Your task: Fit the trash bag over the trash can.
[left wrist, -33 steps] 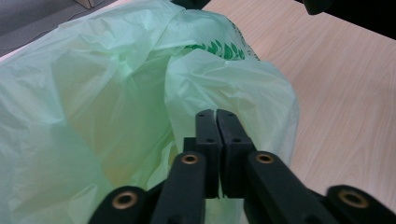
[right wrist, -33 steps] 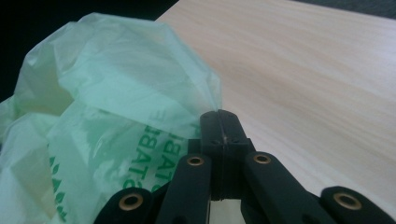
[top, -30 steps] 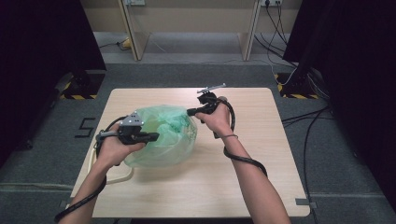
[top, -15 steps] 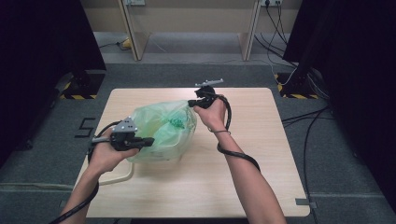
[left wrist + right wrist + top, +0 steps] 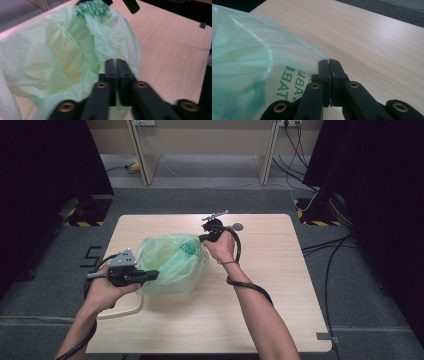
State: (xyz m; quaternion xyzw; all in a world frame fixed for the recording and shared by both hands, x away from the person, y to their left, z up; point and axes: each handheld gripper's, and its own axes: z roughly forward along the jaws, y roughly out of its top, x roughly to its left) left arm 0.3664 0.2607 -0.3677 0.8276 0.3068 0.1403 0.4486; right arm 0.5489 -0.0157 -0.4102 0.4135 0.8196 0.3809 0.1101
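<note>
a thin, translucent pale green plastic bag (image 5: 172, 265) sits puffed up near the middle of the counter (image 5: 280, 285), a pale wood-grain top with rounded corners. the film is crinkled and glossy, folding into soft ridges, and its mouth gapes toward the left gripper view, where the wrinkled inside walls (image 5: 62, 57) show. dark green printed lettering (image 5: 289, 82) runs along the bag's skin in the right gripper view, read upside down; a bunched patch of darker green (image 5: 189, 248) sits at the bag's far upper edge in the high view.

the left gripper (image 5: 150, 276), matte black with a grey three-cornered plate on top, is held at the bag's near left side. its jaws are pressed together with a fold of the green film pinched between them (image 5: 116, 75); brass-coloured rivets shine at the jaw pivots.

the right gripper (image 5: 202, 238) is held at the bag's far right corner, a black cable looping from it round the person's forearm. its jaws are pressed together too, and the film's edge meets them at their left flank (image 5: 328, 75); the film seems to be nipped there.

a curved cream-coloured tube (image 5: 125, 309) lies on the counter just below the bag, beside the left hand (image 5: 107, 290).
</note>
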